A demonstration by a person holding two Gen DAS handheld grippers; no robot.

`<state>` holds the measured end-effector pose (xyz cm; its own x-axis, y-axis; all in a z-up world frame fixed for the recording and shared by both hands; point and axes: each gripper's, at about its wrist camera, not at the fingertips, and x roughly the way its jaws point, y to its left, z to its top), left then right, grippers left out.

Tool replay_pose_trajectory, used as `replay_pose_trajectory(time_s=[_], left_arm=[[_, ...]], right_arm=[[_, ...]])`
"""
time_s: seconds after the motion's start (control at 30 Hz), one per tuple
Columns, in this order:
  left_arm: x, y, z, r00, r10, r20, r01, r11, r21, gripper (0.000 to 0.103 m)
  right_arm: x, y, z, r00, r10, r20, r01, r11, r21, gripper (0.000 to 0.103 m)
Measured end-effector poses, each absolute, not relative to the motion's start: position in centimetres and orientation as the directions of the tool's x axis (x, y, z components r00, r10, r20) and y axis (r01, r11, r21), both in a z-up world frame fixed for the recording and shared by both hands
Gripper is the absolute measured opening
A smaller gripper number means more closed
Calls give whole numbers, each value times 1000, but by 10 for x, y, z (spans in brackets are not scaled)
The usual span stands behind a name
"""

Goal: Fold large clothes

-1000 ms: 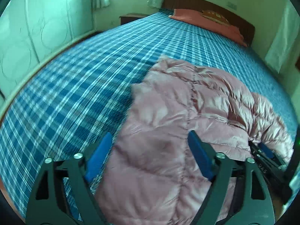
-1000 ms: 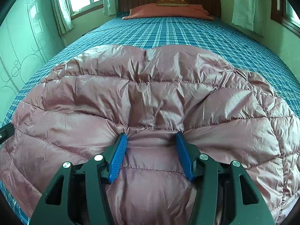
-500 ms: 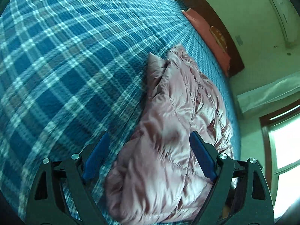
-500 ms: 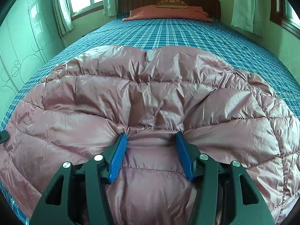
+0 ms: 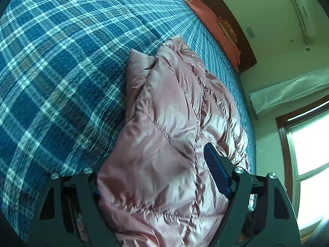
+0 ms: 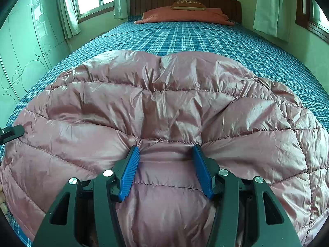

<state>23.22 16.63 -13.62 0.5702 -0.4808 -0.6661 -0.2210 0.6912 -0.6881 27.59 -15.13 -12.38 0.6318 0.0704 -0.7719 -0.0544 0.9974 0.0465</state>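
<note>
Left gripper [image 5: 156, 181]: we've just been closing its jaws around a thick bunch of the pink down jacket [image 5: 170, 123]. A second ago it sat spread over flat fabric; now the left wrist view has rolled and dipped, and puffy fabric fills the gap. The near-side pad is buried under the fabric, the other blue pad [image 5: 216, 170] stands just beside the bulge. We can't tell if the pads actually press yet, so we call it spread with fabric in between, not a confirmed pinch.

Right gripper [image 6: 166, 166]: no change. Half-closed, both blue pads dig into a gathered fold of the jacket's near hem, and fabric puckers at each pad. That's a pinch.

The jacket lies across the foot end of the bed [image 6: 205, 35], on the plaid cover, with the bulk spread wide toward both side edges. The far half of the bed up to the orange pillow [image 6: 185, 15] at the headboard is bare. In the right view the left tool just shows at the jacket's left edge.

Our read: the second grasp point is nearly set, and once it bites both ends of the hem are held for the fold. Risk: slick, puffy shell, so a shallow bite may slip.
</note>
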Motion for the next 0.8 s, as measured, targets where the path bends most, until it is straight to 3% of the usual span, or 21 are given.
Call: replay_pose_trajectory(time_s=[0.13, 0.4, 0.53, 0.8], left_arm=[[237, 165, -139, 559, -497, -663, -209, 690, -693, 54], [233, 168, -142, 576, -480, -662, -218, 691, -690, 51], [228, 156, -118, 605, -460, -651, -138, 744, -654, 23], [226, 142, -91, 637, -472, -609, -56, 760, -648, 18]], right_arm=[[276, -152, -124, 632, 71, -772, -55, 997, 47, 54], [275, -148, -123, 634, 62, -771, -51, 998, 38, 54], [275, -145, -123, 634, 59, -771, -51, 998, 35, 54], [276, -142, -121, 632, 52, -773, -46, 999, 30, 54]])
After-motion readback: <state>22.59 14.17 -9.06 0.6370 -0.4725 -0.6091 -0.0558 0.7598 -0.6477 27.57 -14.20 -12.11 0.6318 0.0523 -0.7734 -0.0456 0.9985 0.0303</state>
